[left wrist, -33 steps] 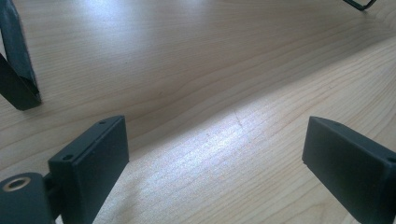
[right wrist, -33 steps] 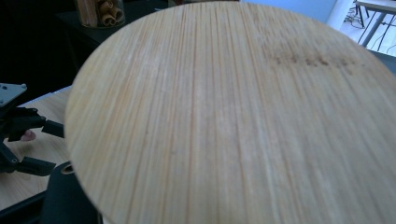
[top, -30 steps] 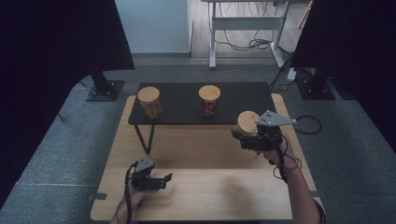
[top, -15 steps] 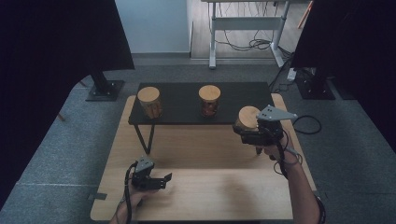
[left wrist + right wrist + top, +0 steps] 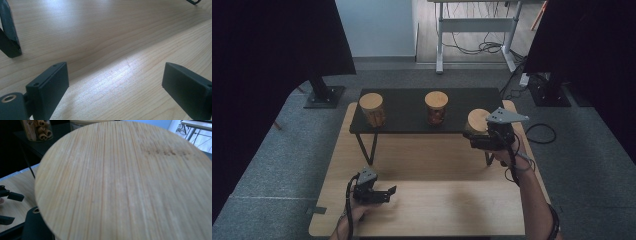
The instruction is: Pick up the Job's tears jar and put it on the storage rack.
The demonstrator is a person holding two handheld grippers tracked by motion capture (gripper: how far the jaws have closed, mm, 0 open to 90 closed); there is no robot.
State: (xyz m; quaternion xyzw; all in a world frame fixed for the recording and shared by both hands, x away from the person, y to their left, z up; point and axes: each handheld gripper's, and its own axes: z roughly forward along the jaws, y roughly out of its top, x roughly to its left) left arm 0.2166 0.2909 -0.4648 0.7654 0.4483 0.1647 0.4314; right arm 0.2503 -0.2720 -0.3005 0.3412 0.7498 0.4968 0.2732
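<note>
Three jars with round bamboo lids are in the high view. Two stand on the black shelf [image 5: 407, 112]: the left jar [image 5: 373, 109] and the middle jar [image 5: 436, 106]. The third jar [image 5: 477, 121] is at the shelf's right end, with my right gripper [image 5: 477, 138] shut on its body. I cannot tell whether that jar rests on the shelf. Its lid [image 5: 130, 182] looms close in the right gripper view. My left gripper [image 5: 384, 193] lies low on the wooden table [image 5: 437, 200] at the front left, jaws wide apart [image 5: 115, 82] with only bare wood between them.
A thin black shelf leg [image 5: 8, 37] stands close to the left gripper's left side. A jar of cinnamon sticks [image 5: 37, 130] shows beyond the held lid. A cable [image 5: 542, 132] trails off the table's right edge. Grey carpet surrounds the table.
The right gripper has carried the third jar a little up and away, toward the shelf's right end. The left gripper has stayed still and open.
</note>
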